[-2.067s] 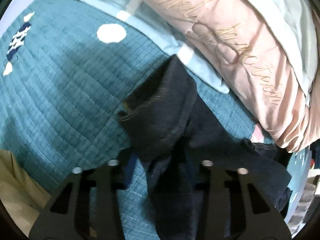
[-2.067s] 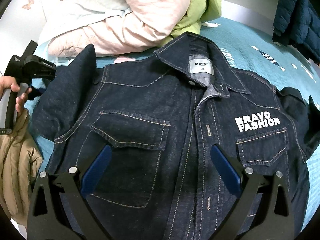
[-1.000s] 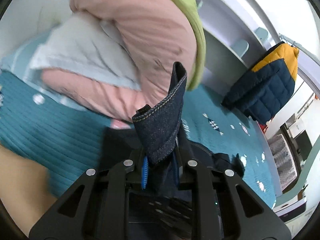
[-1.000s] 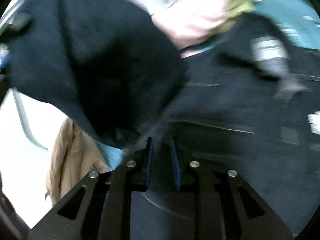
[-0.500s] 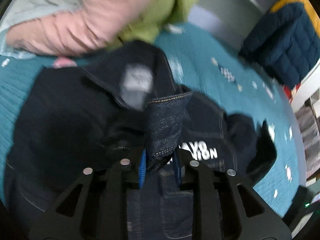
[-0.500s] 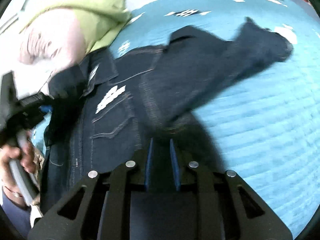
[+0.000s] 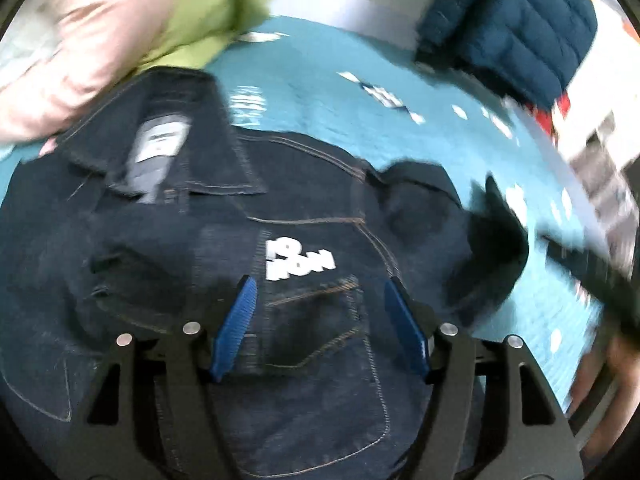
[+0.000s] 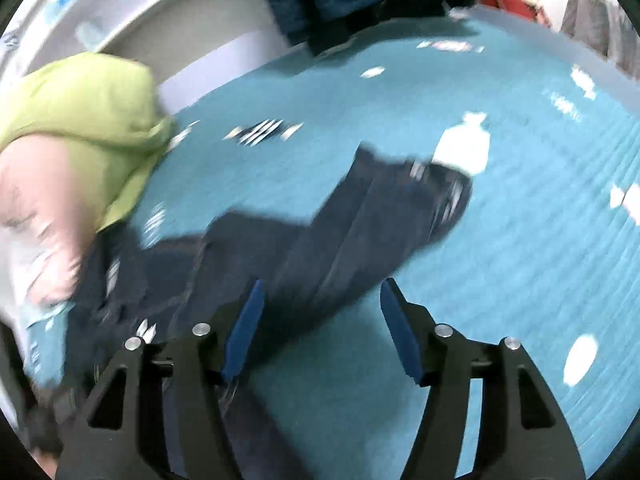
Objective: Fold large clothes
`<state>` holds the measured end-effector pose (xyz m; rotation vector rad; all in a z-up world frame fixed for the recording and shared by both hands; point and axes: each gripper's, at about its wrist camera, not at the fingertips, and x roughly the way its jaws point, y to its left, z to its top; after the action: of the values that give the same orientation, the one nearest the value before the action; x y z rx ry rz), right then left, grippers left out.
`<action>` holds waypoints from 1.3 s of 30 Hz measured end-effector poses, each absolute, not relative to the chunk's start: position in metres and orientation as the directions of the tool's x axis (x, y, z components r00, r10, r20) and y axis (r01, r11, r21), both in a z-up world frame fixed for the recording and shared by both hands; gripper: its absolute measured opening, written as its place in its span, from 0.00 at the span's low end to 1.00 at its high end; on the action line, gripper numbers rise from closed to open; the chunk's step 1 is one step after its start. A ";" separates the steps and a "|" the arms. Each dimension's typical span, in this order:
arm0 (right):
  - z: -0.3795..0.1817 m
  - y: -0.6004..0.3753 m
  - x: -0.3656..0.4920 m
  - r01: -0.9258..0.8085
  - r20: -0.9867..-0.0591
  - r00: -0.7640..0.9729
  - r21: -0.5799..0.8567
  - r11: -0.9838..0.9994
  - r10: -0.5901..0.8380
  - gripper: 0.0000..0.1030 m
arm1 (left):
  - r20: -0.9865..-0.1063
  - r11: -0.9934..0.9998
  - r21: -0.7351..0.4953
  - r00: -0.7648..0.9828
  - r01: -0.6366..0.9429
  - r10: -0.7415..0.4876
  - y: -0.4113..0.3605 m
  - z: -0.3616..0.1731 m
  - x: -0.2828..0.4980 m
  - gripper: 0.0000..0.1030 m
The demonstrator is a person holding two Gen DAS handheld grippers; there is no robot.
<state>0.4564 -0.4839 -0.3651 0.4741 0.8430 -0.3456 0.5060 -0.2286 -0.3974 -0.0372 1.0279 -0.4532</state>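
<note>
A dark denim jacket (image 7: 320, 360) lies front up on the teal bedspread (image 7: 320, 92), collar and label at the upper left. One sleeve is folded across its chest and hides part of the white lettering (image 7: 298, 264). My left gripper (image 7: 320, 284) hovers over the chest pocket, jaws opening, with no cloth pinched between the blue pads (image 7: 236, 328). In the right wrist view the other sleeve (image 8: 360, 240) stretches out flat, its cuff toward the upper right. My right gripper (image 8: 322, 284) is above that sleeve's near part, jaws opening, and the pads hold nothing.
A pile of pink and green bedding (image 7: 120, 20) sits at the head of the bed, left of the collar. A navy puffer jacket (image 7: 512, 20) hangs at the far side. A blurred hand (image 7: 600, 400) with the other gripper shows at the right edge. Bare bedspread (image 8: 520, 280) lies right of the sleeve.
Both grippers were shut on denim cloth and now stand open, with the cloth let go. The left brought a sleeve across the jacket's chest. The right swung over to the outstretched sleeve.
</note>
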 end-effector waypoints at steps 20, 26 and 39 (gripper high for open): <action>-0.416 -0.556 0.394 0.682 -0.897 0.401 0.156 0.714 -0.186 0.49 | -0.903 0.881 -0.131 0.311 0.455 -0.295 -0.281 -0.442 0.508 0.67; -0.438 -0.588 0.346 0.683 -0.786 0.619 0.525 0.507 -0.020 0.54 | -0.873 0.857 -0.258 0.272 0.447 -0.404 -0.263 -0.423 0.495 0.67; -0.363 -0.549 0.387 0.485 -0.583 0.805 0.536 0.691 -0.112 0.06 | -0.839 0.944 -0.291 0.433 0.155 -0.330 -0.070 -0.378 0.516 0.71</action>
<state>0.3865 -0.5492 -0.3635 0.7383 0.5473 -0.3528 0.5161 -0.0703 -0.3784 -0.1795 1.0828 -0.3041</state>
